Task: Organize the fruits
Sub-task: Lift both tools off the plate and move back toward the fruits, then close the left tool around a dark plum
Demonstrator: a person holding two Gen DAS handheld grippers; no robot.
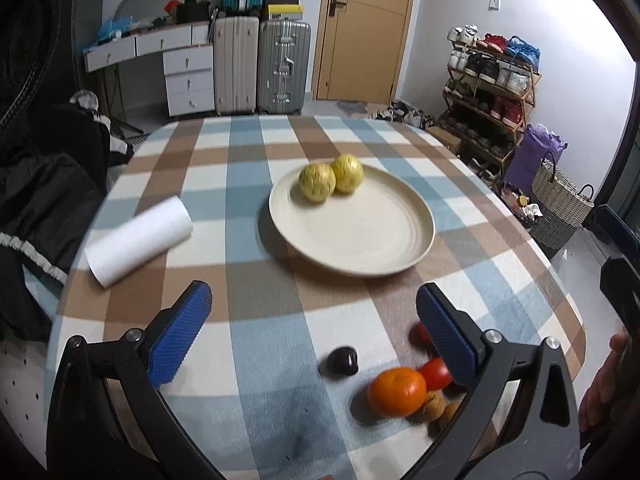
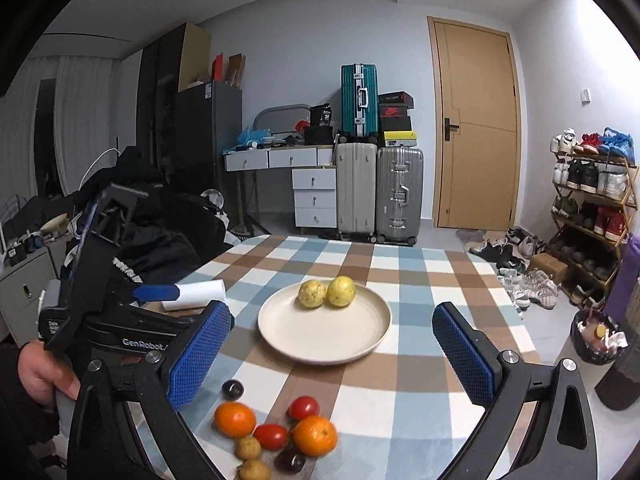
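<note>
A cream plate (image 1: 360, 240) (image 2: 320, 336) holds two yellow fruits (image 1: 331, 179) (image 2: 327, 292) at its far edge. Near the table's front edge lie loose fruits: two oranges (image 2: 235, 419) (image 2: 315, 435), two red tomatoes (image 2: 304, 407) (image 2: 271, 436), two dark plums (image 2: 233, 388) (image 2: 291, 461) and small brown fruits (image 2: 248, 448). My left gripper (image 1: 316, 332) is open and empty above a plum (image 1: 340, 361), with an orange (image 1: 397, 392) by its right finger. My right gripper (image 2: 332, 356) is open and empty above the pile. The left gripper also shows in the right wrist view (image 2: 156, 292).
A white paper roll (image 1: 138, 236) (image 2: 196, 295) lies on the checked tablecloth (image 1: 248, 184) left of the plate. Dark clothing is heaped beyond the table's left edge. Suitcases, drawers, a door and a shoe rack stand farther back.
</note>
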